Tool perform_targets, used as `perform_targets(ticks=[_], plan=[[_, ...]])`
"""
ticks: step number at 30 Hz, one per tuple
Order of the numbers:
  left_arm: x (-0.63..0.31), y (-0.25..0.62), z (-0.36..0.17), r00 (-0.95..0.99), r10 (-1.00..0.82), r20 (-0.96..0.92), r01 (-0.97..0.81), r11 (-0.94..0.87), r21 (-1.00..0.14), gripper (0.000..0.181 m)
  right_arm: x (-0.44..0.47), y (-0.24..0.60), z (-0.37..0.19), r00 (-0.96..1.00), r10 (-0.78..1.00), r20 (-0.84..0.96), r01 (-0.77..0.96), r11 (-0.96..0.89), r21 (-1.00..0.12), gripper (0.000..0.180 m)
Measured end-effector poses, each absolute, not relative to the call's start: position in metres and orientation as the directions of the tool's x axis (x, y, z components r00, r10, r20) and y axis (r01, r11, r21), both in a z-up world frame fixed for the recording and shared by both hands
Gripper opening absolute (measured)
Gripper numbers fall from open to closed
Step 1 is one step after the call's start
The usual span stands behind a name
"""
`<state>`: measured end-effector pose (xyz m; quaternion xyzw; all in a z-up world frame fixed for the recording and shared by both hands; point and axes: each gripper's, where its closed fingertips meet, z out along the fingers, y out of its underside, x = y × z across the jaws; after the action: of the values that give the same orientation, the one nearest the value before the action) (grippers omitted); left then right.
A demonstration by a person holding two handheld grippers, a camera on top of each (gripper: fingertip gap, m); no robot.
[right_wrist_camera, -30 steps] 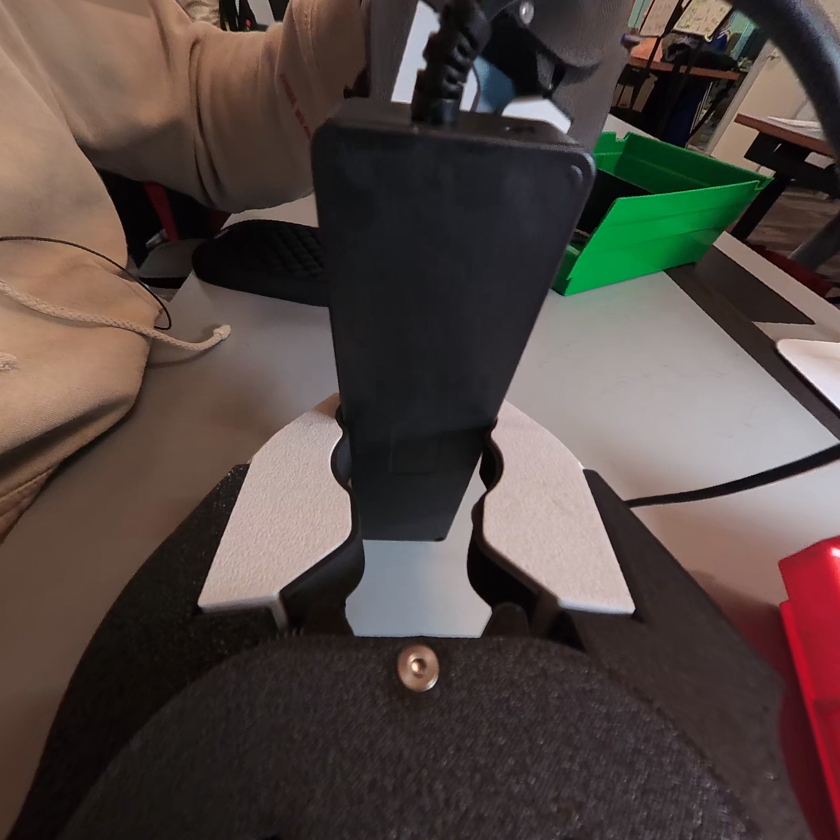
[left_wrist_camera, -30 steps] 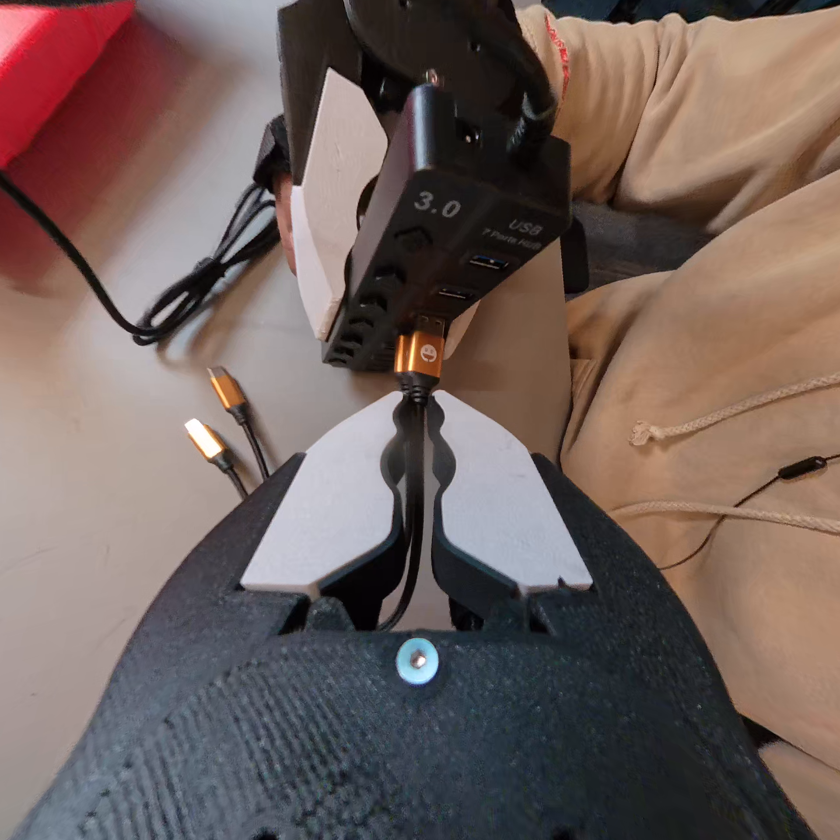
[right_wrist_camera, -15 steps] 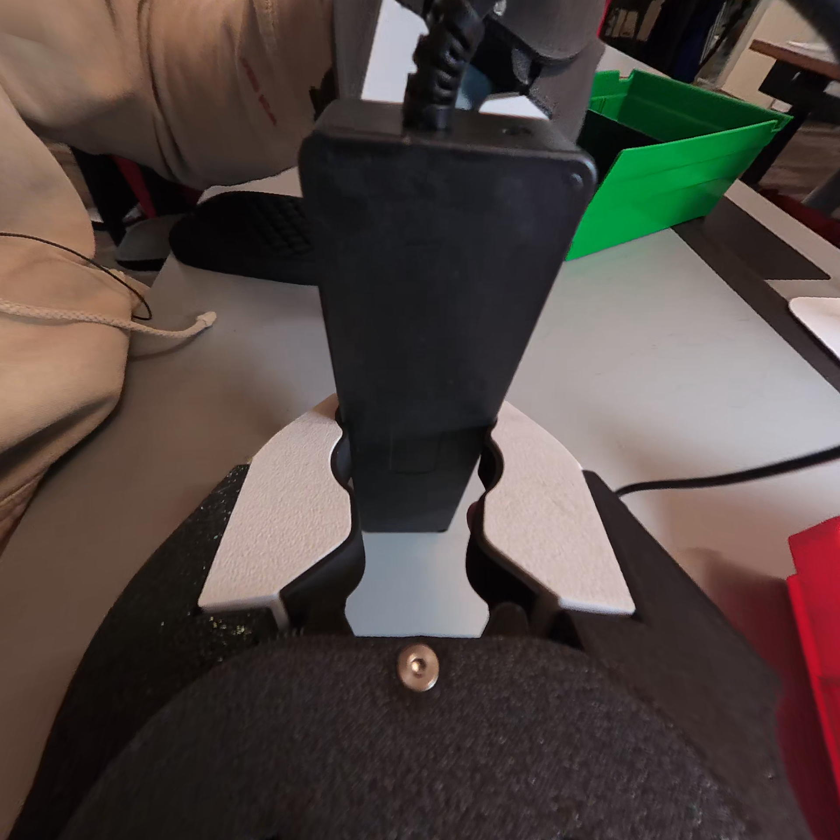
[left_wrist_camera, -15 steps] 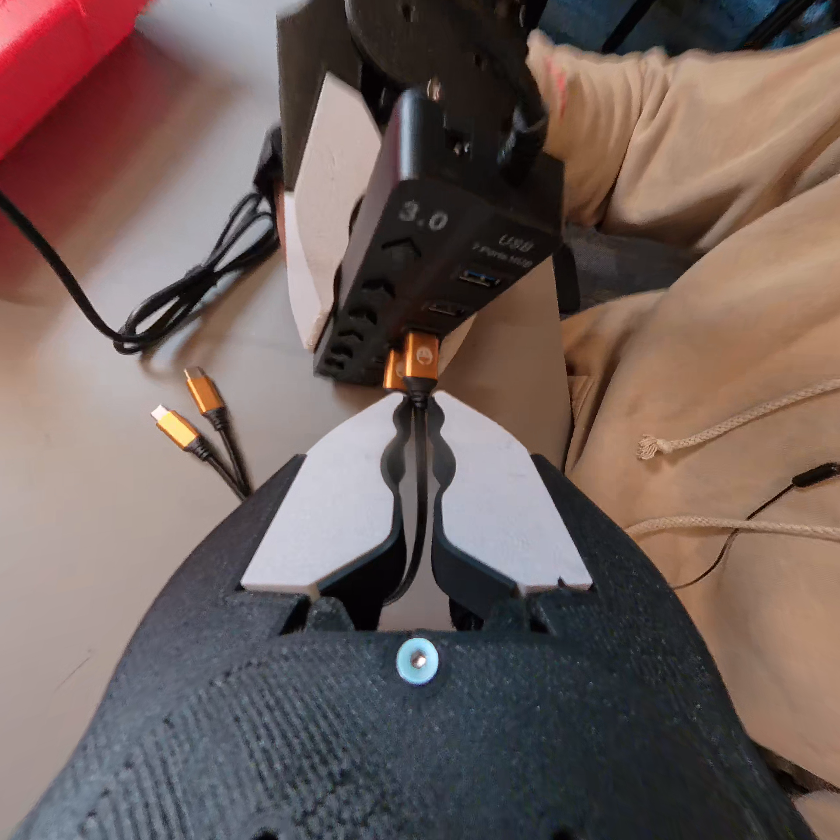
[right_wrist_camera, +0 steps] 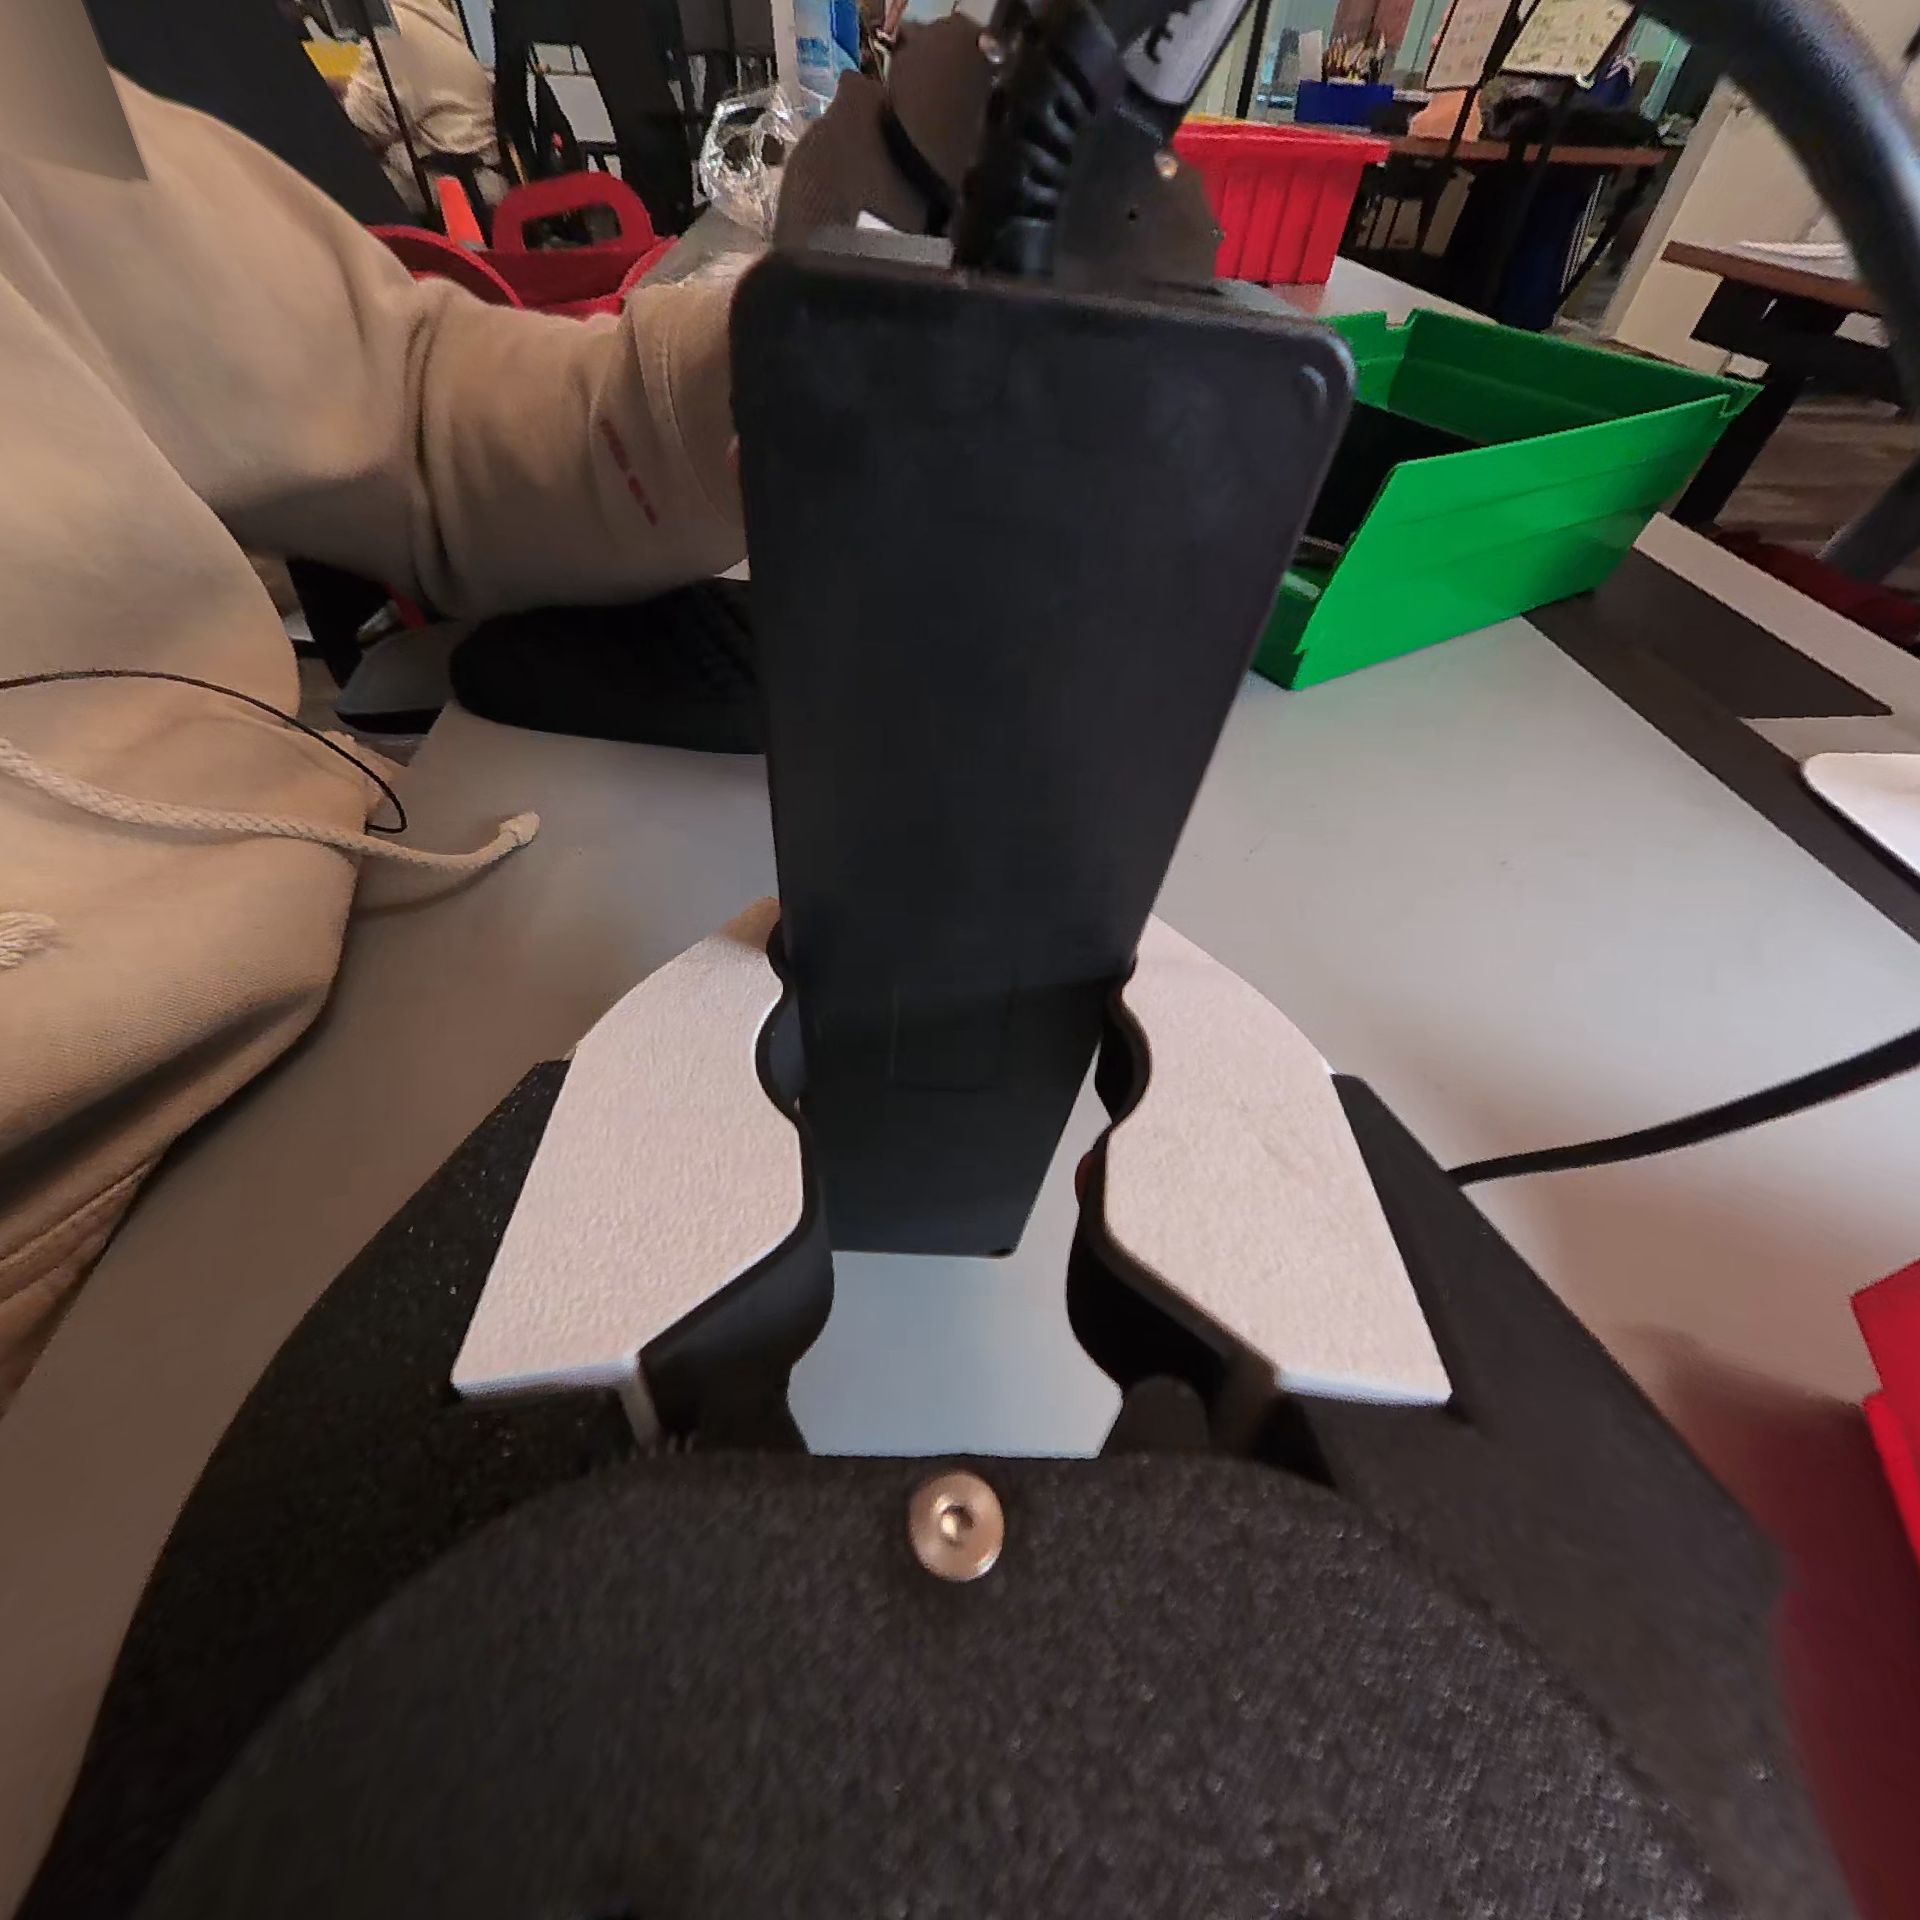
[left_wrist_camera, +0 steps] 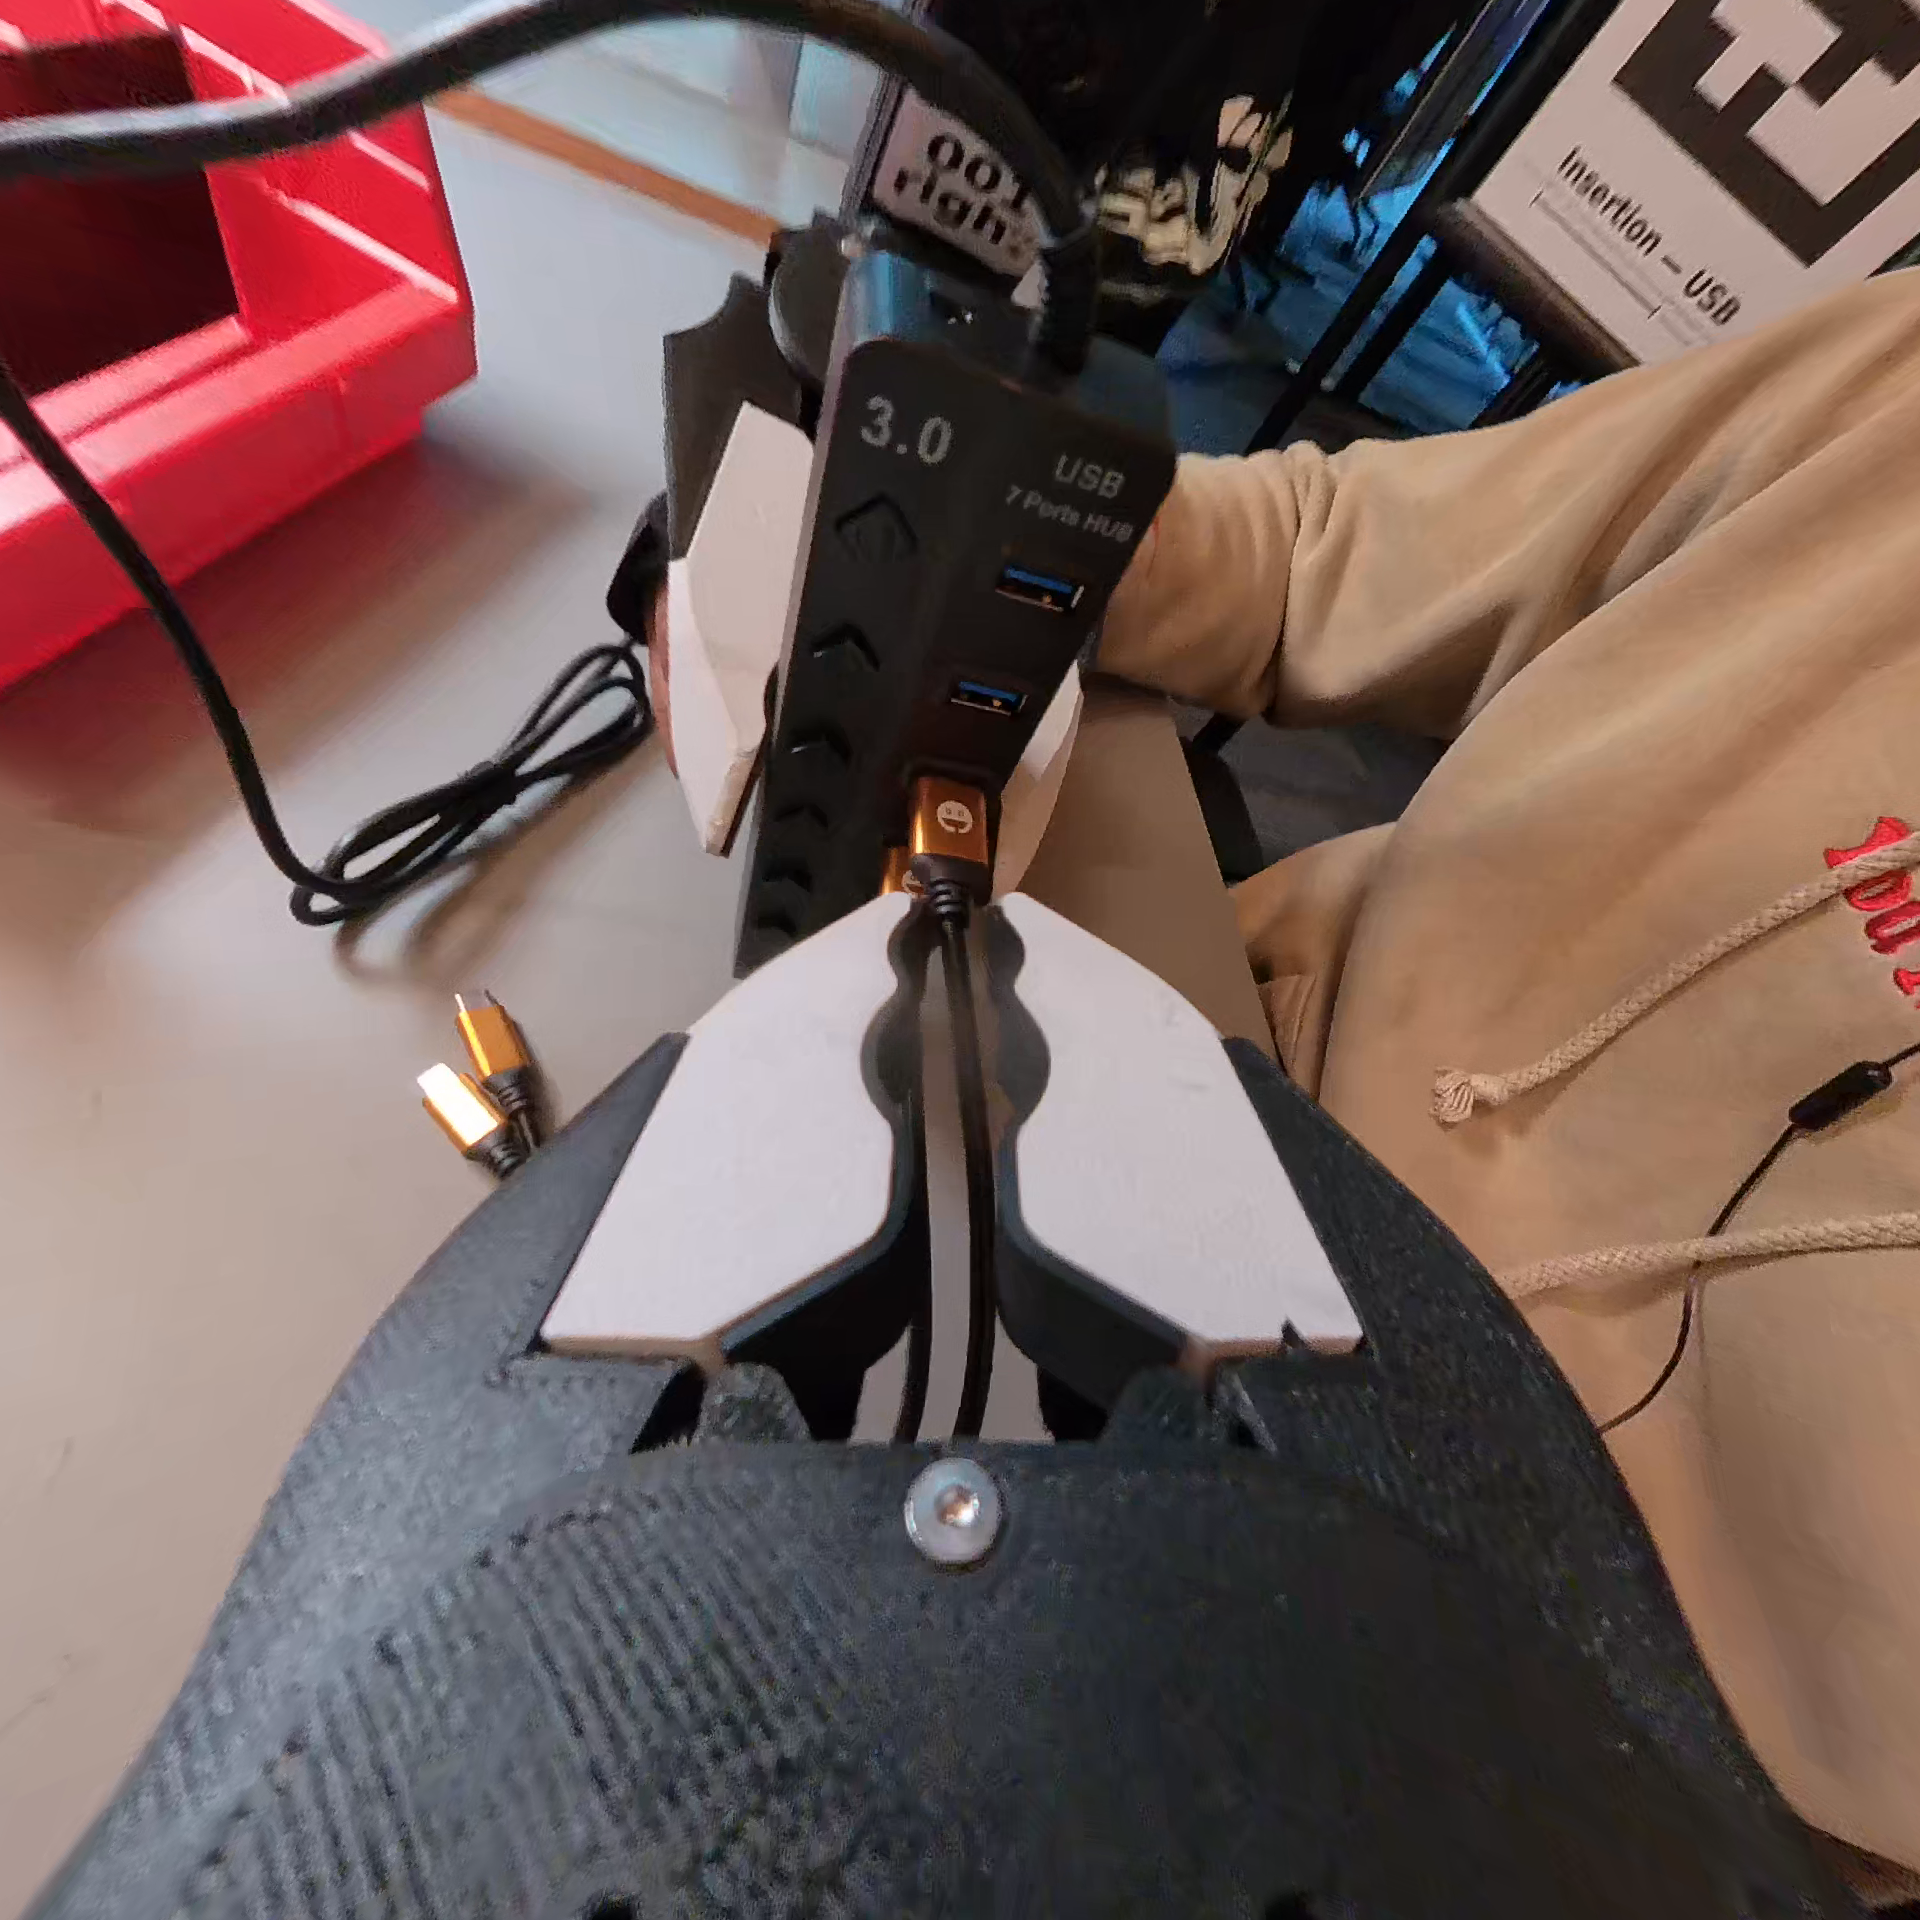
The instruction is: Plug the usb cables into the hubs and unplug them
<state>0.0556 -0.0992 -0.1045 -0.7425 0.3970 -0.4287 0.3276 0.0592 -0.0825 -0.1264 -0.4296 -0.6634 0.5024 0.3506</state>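
A black usb hub (left_wrist_camera: 935, 582) is held upright in the air by my right gripper (right_wrist_camera: 951, 925), which is shut on its lower end; the right wrist view shows only the hub's plain back (right_wrist_camera: 1018, 623). In the left wrist view the right gripper's white fingers (left_wrist_camera: 727, 644) flank the hub. An orange usb plug (left_wrist_camera: 951, 826) sits in the hub's third side port. A second orange plug (left_wrist_camera: 899, 873) shows just behind it. My left gripper (left_wrist_camera: 948, 914) is shut on the black cable (left_wrist_camera: 971, 1143) right behind the plug. Two blue ports above are empty.
Two loose orange plugs (left_wrist_camera: 483, 1070) lie on the grey table (left_wrist_camera: 208, 1143) left of my left gripper. A coiled black cable (left_wrist_camera: 468, 800) and a red bin (left_wrist_camera: 208, 312) are farther left. A green bin (right_wrist_camera: 1507, 488) stands at the back right. A person's beige sleeve (left_wrist_camera: 1558, 831) is on the right.
The orange plug has gone from partly out, with its metal tip showing, to seated in the hub port. Both grippers and the hub have lifted and tilted upward.
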Motion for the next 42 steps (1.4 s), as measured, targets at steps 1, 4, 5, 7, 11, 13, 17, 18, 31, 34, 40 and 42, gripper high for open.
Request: perform_targets(ticks=[1, 4, 5, 7, 11, 13, 17, 18, 31, 34, 40, 42], plan=[[0.053, -0.099, -0.101, 0.322, -0.875, 0.362, -0.283, -0.454, -0.845, 0.013, 0.060, -0.082, -0.126, -0.383, 0.923, 0.036, 0.214, 0.127, -0.969, 0.054], [0.038, -0.094, -0.095, 0.374, -0.875, 0.307, -0.202, -0.400, -0.894, 0.024, 0.062, -0.084, -0.122, -0.406, 0.914, 0.004, 0.194, 0.090, -0.977, 0.054], [0.034, -0.092, -0.094, 0.388, -0.873, 0.295, -0.177, -0.385, -0.906, 0.029, 0.063, -0.088, -0.120, -0.432, 0.902, -0.020, 0.190, 0.069, -0.979, 0.054], [0.029, -0.091, -0.090, 0.395, -0.872, 0.290, -0.108, -0.358, -0.927, 0.033, 0.069, -0.103, -0.119, -0.526, 0.844, -0.103, 0.211, 0.013, -0.977, 0.054], [0.043, -0.101, -0.081, 0.279, -0.895, 0.349, 0.004, -0.362, -0.932, 0.040, 0.082, -0.143, -0.111, -0.712, 0.653, -0.256, 0.264, -0.089, -0.960, 0.054], [0.060, -0.112, -0.077, 0.189, -0.915, 0.356, 0.026, -0.357, -0.934, 0.047, 0.085, -0.159, -0.104, -0.767, 0.561, -0.310, 0.284, -0.136, -0.949, 0.054], [0.088, -0.129, -0.065, 0.016, -0.919, 0.394, 0.110, -0.390, -0.914, 0.061, 0.089, -0.178, -0.105, -0.808, 0.440, -0.391, 0.356, -0.163, -0.920, 0.055], [0.092, -0.131, -0.064, -0.013, -0.914, 0.407, 0.120, -0.405, -0.906, 0.062, 0.089, -0.181, -0.110, -0.804, 0.433, -0.408, 0.382, -0.149, -0.912, 0.055], [0.029, -0.060, -0.082, 0.486, -0.724, 0.490, 0.228, -0.437, -0.870, 0.045, 0.034, -0.087, -0.129, -0.268, 0.958, -0.106, 0.267, -0.032, -0.963, 0.045], [0.026, -0.057, -0.084, 0.542, -0.680, 0.494, 0.225, -0.449, -0.865, 0.045, 0.024, -0.074, -0.133, -0.140, 0.990, -0.033, 0.290, 0.009, -0.957, 0.037], [0.029, -0.073, -0.056, 0.503, -0.737, 0.452, 0.185, -0.419, -0.889, 0.040, 0.018, -0.075, -0.112, -0.116, 0.992, 0.039, 0.250, 0.067, -0.966, 0.026], [0.027, -0.085, -0.046, 0.459, -0.775, 0.435, 0.126, -0.428, -0.895, 0.053, 0.019, -0.082, -0.095, -0.162, 0.987, -0.020, 0.213, 0.015, -0.977, 0.026]])
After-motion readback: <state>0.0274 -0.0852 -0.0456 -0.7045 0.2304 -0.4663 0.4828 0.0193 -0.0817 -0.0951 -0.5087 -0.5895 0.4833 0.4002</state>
